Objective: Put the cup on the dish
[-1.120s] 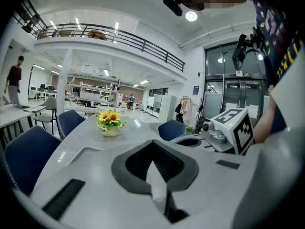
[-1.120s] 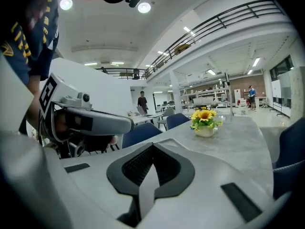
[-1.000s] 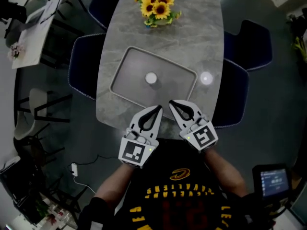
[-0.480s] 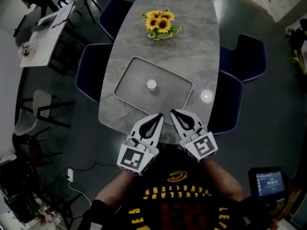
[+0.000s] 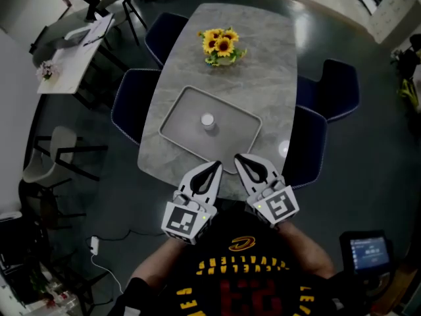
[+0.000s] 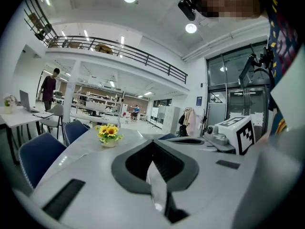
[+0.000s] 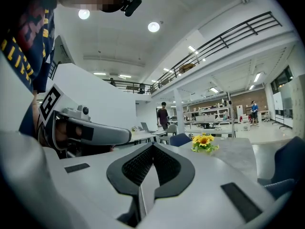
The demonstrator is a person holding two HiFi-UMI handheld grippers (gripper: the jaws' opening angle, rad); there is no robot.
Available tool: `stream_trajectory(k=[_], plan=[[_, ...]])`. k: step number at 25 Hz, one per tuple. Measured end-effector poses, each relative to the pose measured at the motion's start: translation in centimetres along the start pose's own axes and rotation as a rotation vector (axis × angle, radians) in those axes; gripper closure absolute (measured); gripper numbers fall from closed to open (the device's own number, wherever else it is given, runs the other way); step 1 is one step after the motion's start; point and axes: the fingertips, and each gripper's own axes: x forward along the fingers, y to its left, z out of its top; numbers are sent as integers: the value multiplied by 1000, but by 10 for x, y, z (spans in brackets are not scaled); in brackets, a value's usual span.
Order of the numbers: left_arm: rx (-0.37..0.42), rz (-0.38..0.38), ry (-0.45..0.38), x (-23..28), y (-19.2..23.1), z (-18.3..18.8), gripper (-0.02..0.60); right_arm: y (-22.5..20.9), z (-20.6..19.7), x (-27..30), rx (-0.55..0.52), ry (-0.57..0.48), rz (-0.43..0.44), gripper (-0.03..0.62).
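Observation:
A small white cup point(image 5: 208, 120) stands upright in the middle of a grey rectangular dish-like tray point(image 5: 177, 114) on the grey marble table point(image 5: 263, 64). My left gripper point(image 5: 216, 165) and right gripper point(image 5: 238, 157) hang side by side over the table's near edge, just short of the tray's near rim and apart from the cup. Both are shut with nothing between the jaws. In the left gripper view the left gripper point(image 6: 152, 143) points level over the table, as does the right gripper point(image 7: 153, 146) in the right gripper view. Neither gripper view shows the cup.
A vase of sunflowers point(image 5: 222, 45) stands at the table's far end. Dark blue chairs point(image 5: 131, 104) point(image 5: 308, 147) flank the table. A bright light reflection point(image 5: 283, 148) lies near the table's right edge. A white desk point(image 5: 72, 45) stands left, a small screen point(image 5: 367, 252) lower right.
Both grippers have risen, still shut and side by side. The view has pulled back, so the table and tray look smaller. The cup has not moved on the tray.

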Motion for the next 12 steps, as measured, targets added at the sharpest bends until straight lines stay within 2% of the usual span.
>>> stream_trajectory(k=[6,12], plan=[[-5,7,-44,-10,-23,12,581,8,8,-27,-45,-17,-20,586],[4,-2,-50,-6,-39,12,581,2,8,-48,-68,-13,-48,587]])
